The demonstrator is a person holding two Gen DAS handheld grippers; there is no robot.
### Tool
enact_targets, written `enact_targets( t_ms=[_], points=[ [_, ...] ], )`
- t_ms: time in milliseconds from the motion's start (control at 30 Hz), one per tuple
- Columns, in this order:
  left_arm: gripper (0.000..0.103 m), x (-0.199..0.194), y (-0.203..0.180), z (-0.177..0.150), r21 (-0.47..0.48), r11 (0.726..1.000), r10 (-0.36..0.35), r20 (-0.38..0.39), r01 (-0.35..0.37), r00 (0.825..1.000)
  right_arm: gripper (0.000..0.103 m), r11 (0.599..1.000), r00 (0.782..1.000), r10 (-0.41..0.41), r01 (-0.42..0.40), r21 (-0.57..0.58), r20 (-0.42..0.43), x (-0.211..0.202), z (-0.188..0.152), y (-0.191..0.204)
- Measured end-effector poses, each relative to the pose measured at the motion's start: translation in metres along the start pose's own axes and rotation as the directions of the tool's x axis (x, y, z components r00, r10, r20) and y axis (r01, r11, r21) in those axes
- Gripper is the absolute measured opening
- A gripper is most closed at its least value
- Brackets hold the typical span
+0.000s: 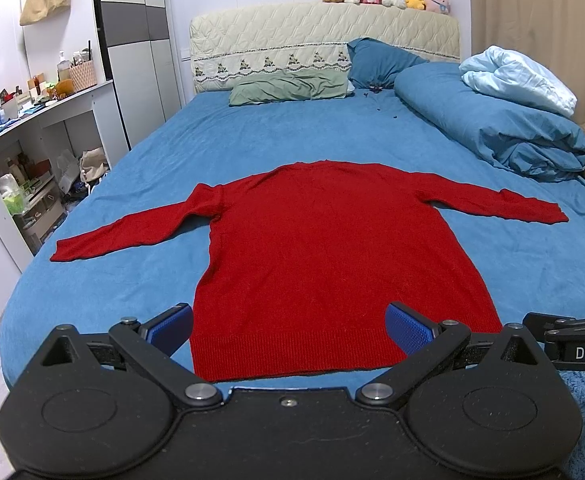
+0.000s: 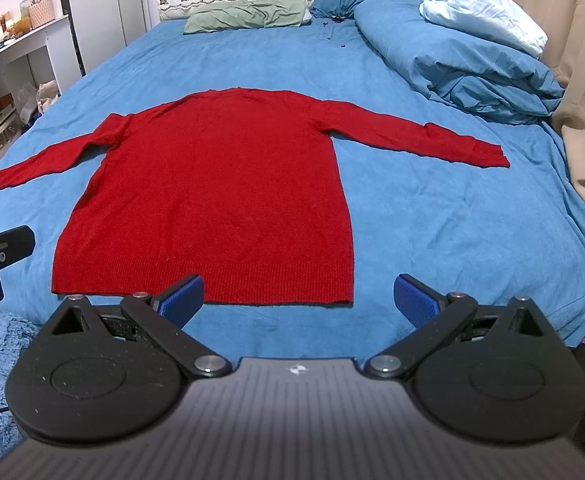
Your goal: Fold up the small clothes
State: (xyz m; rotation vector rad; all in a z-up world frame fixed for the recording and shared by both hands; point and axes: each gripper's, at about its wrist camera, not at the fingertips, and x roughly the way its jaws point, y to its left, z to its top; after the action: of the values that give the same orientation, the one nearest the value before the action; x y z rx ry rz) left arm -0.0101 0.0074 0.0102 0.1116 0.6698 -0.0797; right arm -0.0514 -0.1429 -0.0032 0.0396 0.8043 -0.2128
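Both grippers hang near the foot of the bed (image 1: 140, 152) with jaws spread wide and nothing between them: our left gripper (image 1: 288, 328) sits over the hem's left half, our right gripper (image 2: 298, 294) just short of the hem's right corner. The sweater (image 2: 212, 176) lies flat on the blue sheet, hem toward us, neck toward the headboard, both sleeves stretched out sideways. No fold looks started yet.

We judge the first step to be bringing a sleeve (image 2: 412, 138) across the body. To do it well, we should pinch the cuff from above, catching only the knit and not the sheet under it, then lift just enough to clear and lay the sleeve across the chest without dragging the body askew. The knit looks soft and likely to stretch, so a slow carry should serve better than a tug. Our other gripper could press the shoulder to keep the crease straight. The duvet (image 2: 472, 64) lies well apart from the right cuff.
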Motion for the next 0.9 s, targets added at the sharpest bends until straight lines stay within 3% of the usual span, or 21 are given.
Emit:
enact_targets(
  t_ms=[900],
  points=[
    [0.103,-0.0021,0.0037,0.0036,-0.010,1.000,0.024,0.002,-0.024,1.000,0.103,1.000,1.000,0.002,-0.002,-0.004,0.001,-0.0016,0.0029,0.0028]
  ],
)
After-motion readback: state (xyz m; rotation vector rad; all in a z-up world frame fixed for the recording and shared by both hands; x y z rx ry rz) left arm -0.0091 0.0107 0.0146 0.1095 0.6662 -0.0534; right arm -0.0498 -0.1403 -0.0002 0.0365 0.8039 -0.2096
